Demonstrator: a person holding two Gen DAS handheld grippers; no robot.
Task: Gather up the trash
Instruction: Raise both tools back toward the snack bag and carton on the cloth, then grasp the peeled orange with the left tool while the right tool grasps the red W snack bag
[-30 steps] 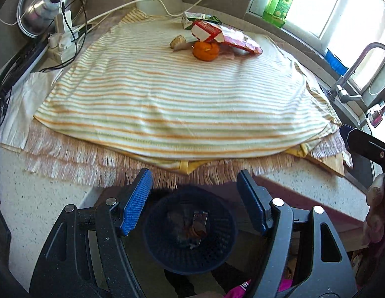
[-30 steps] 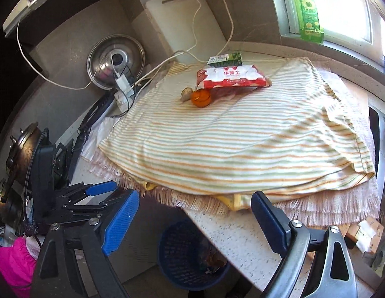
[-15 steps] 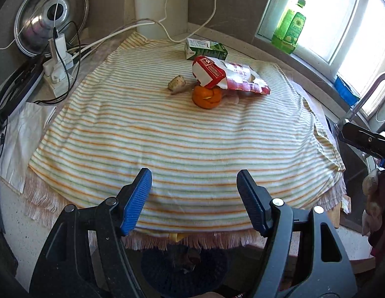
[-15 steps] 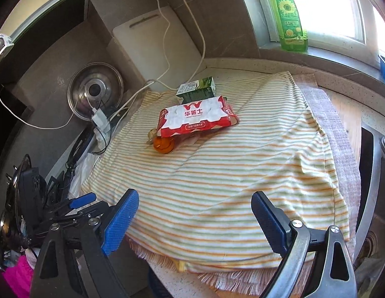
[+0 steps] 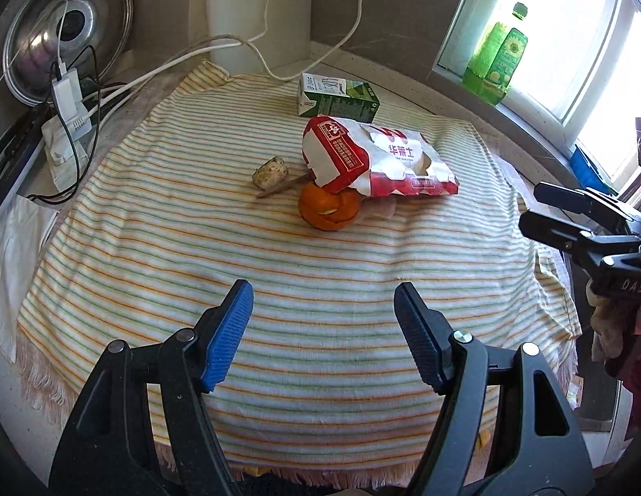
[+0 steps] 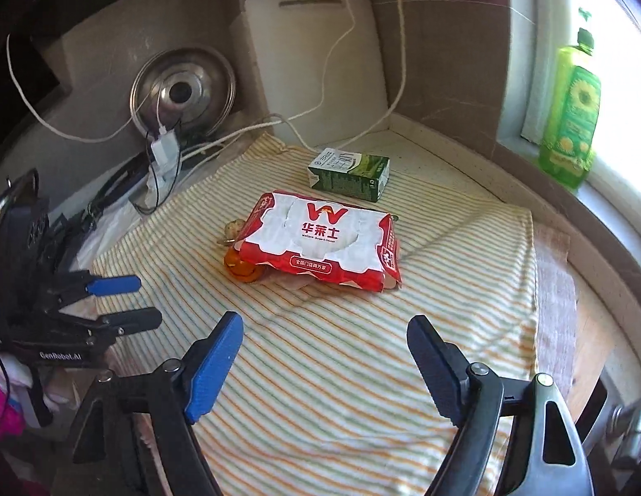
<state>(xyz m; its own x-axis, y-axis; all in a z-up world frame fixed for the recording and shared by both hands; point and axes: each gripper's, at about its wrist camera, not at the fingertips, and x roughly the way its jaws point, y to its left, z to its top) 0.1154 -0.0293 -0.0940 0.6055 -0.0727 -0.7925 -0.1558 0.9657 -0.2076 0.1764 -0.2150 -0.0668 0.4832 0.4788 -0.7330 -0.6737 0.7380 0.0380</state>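
A striped cloth (image 5: pixel 279 273) with a fringed edge covers the bench (image 6: pixel 428 144). At its far end, toward 12 o'clock, lies a crinkled red-and-white paper bag (image 6: pixel 324 244) printed with a "W" and "华莱士". A green-and-white drink carton (image 6: pixel 348 172) lies at 12 o'clock of the bag, apart from it. An orange peel (image 5: pixel 328 208) sits touching the bag's edge, a small brownish lump (image 5: pixel 270 172) at its 10 o'clock. The left hand-held gripper (image 5: pixel 324 332) and right hand-held gripper (image 6: pixel 325 366) hover spread wide, holding nothing
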